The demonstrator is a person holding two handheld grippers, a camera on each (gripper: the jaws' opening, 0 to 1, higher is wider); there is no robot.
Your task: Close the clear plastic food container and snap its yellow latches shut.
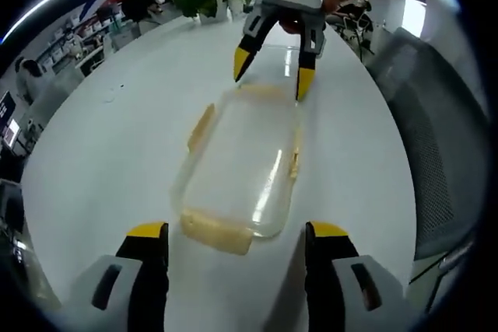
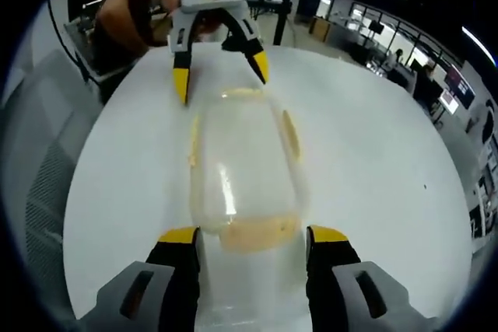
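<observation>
Container (image 1: 241,169) lies on the white table (image 1: 117,161) in the left gripper view, between the spread left gripper (image 1: 237,246) and the spread right gripper (image 1: 272,71) opposite, while in the right gripper view it lies just ahead of that gripper's parted jaws.

Readable text: none in either view.
Clear plastic food container (image 1: 243,169): no label, brand or number can be made out on its lid or on its yellow latches (image 1: 201,127).
Hand-held gripper bodies: no lettering or numbers legible on the left hand-held gripper (image 1: 236,248) or the right hand-held gripper (image 2: 253,248).
White surface (image 1: 117,153): bears no print or sign.
Background screens and wall signs: too small and blurred to read.
</observation>
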